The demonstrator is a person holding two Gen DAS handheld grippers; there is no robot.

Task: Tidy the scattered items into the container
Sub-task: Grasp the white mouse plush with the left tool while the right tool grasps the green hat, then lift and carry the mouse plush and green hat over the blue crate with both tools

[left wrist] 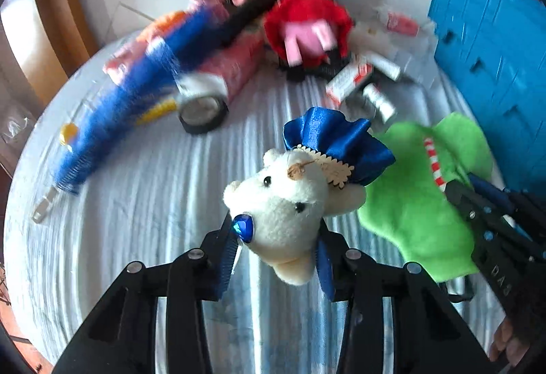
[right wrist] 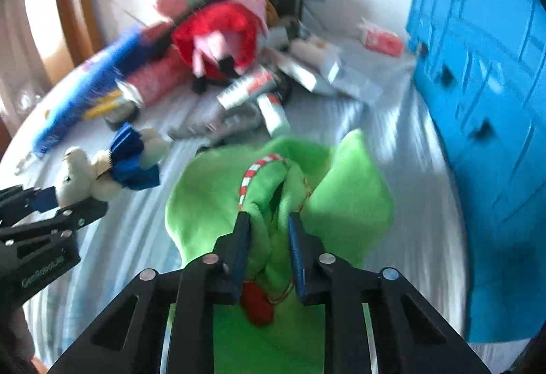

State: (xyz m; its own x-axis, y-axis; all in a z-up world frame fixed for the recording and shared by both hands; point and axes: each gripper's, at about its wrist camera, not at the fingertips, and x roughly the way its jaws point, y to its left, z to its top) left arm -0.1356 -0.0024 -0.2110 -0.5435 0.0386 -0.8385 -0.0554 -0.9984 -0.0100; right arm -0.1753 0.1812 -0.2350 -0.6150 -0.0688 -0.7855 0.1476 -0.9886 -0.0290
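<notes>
white bear [left wrist: 286,206] in left jaws, green plush [right wrist: 273,189] in right jaws

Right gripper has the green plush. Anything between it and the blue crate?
Nothing visible. The green plush is clamped in the right gripper, and only bare striped sheet lies between it and the blue crate.

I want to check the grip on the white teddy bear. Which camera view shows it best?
The left wrist view. There the white teddy bear fills the centre, its head held in the left hand-held gripper. The right wrist view shows the bear only small and blurred at the left edge.
</notes>
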